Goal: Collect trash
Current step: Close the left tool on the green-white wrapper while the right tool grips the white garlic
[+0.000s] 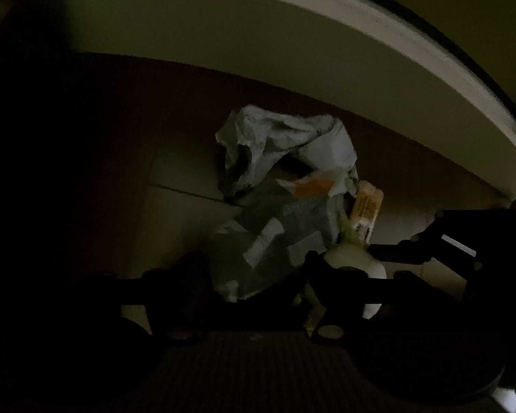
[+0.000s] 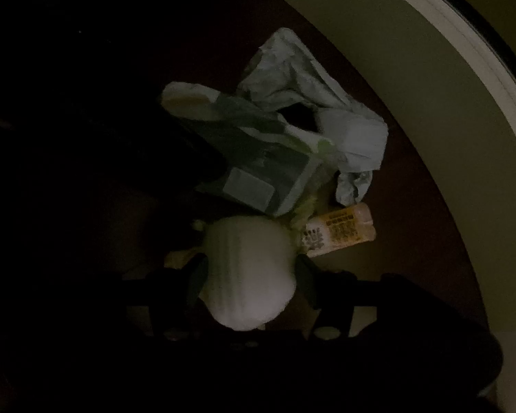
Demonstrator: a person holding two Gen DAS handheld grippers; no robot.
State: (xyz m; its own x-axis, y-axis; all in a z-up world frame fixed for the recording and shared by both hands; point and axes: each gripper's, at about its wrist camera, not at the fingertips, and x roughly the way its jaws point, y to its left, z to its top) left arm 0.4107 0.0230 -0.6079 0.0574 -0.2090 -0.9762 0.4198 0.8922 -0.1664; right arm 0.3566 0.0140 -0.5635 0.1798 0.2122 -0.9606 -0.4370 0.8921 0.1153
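Observation:
The scene is very dark. A green-grey plastic package (image 1: 278,237) (image 2: 254,168) lies in a small trash pile, and my left gripper (image 1: 258,275) has one finger against each side of it. A white rounded item (image 2: 247,275) (image 1: 356,268) sits deep between the fingers of my right gripper (image 2: 251,272), which hug its sides. In the left wrist view the right gripper comes in from the right edge. A crumpled pale bag (image 1: 285,148) (image 2: 313,103) and a yellow labelled wrapper (image 1: 364,213) (image 2: 340,230) lie just beyond.
The pile rests on a brown surface with a flat sheet of cardboard (image 1: 185,179). A greenish wall with a white rim (image 1: 395,34) (image 2: 481,69) curves round the far and right sides. The left of both views is black shadow.

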